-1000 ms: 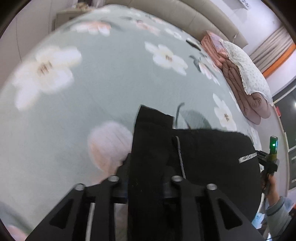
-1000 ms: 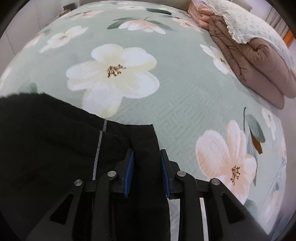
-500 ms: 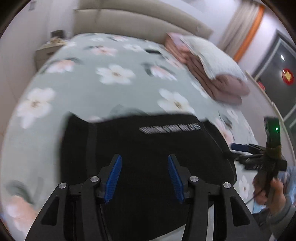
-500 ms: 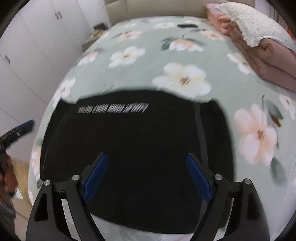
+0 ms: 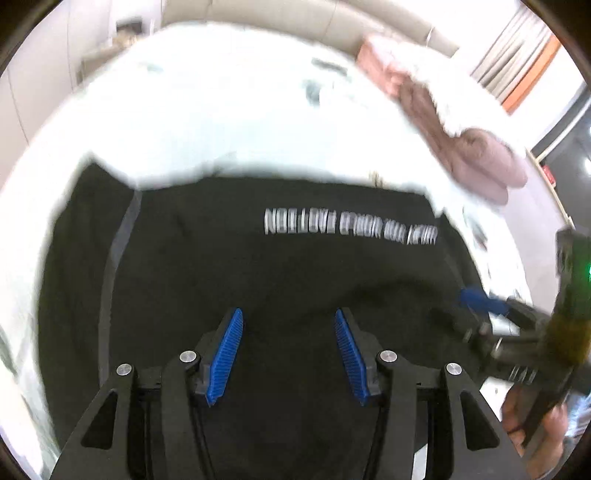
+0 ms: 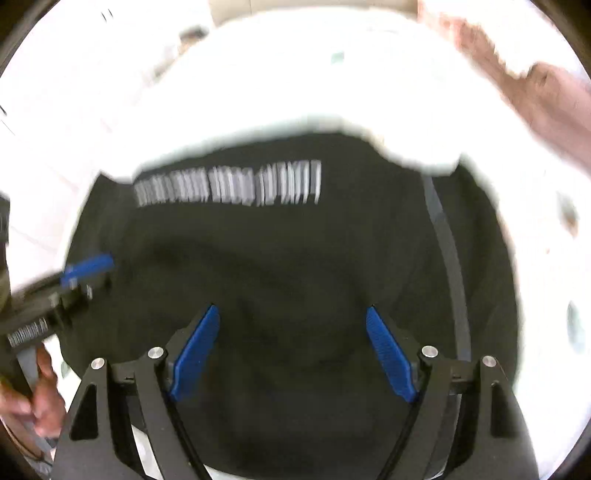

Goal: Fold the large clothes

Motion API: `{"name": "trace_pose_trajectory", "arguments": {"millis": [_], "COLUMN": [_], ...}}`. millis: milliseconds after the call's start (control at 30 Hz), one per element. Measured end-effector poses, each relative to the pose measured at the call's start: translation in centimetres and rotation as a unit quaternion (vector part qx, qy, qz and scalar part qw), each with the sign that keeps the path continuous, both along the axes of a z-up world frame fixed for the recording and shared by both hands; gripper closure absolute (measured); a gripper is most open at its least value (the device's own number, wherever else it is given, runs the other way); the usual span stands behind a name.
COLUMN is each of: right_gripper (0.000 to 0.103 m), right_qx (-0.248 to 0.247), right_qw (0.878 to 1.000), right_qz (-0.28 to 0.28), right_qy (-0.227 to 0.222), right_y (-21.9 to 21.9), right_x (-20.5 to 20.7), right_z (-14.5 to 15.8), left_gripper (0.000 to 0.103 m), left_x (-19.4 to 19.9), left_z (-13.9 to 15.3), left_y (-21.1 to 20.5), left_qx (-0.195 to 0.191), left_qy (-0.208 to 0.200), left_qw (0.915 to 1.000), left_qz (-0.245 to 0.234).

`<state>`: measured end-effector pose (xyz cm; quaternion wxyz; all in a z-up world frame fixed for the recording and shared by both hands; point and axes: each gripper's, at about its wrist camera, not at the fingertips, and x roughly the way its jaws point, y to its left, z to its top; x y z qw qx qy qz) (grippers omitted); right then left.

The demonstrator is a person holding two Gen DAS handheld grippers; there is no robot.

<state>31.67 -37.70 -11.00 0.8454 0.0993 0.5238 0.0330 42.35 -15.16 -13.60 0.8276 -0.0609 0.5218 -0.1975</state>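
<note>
A black garment [image 5: 295, 266] with a line of white lettering lies folded and flat on the bed. In the right wrist view the same garment [image 6: 295, 251] fills the middle of the frame. My left gripper [image 5: 287, 314] hovers above its near part, open, with nothing between the blue pads. My right gripper [image 6: 291, 308] also hangs above the cloth with its jaws wide; they are closing, and nothing is between them. Each view shows the other gripper at its edge: a blue pad [image 5: 480, 300] at the garment's right side, and a blue pad [image 6: 88, 266] at its left.
The floral bed cover [image 5: 221, 122] is washed out to white around the garment. A folded pink quilt [image 5: 476, 155] with a white pillow lies at the far right of the bed. A padded headboard [image 5: 295, 14] runs along the back. A person's hand [image 6: 33, 398] grips the left tool.
Both grippers let go of the black garment's edge, opened, and drew back and upward. The garment now lies folded with its lettering facing up.
</note>
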Motion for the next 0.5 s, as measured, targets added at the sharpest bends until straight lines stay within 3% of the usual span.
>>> {"name": "trace_pose_trajectory", "arguments": {"millis": [100,200,267,500], "right_gripper": [0.019,0.02,0.014,0.012], "right_qx": [-0.003,0.029,0.064,0.092], "right_qw": [0.999,0.998,0.995,0.995], "right_qz": [-0.013,-0.029,-0.046,-0.04], "right_qy": [-0.029,0.037,0.069,0.03], "right_y": [-0.3,-0.3,-0.9,-2.7], "right_x": [3.4,6.7,7.5,5.3], "right_z": [1.0,-3.6,-7.0,-5.6], "left_gripper": [0.048,0.047,0.047,0.045], "left_x": [2.3,4.9,5.7,4.3], "left_z": [-0.3,-4.3,-6.5,-4.2], "left_y": [0.1,0.0,0.3,1.8], "left_qx": [0.0,0.007,-0.003,-0.037], "left_qy": [-0.002,0.057,0.072,0.041], "left_qw": [0.9999,0.9982,0.9972,0.9985], "left_qz": [0.012,0.019,0.019,0.004]}}
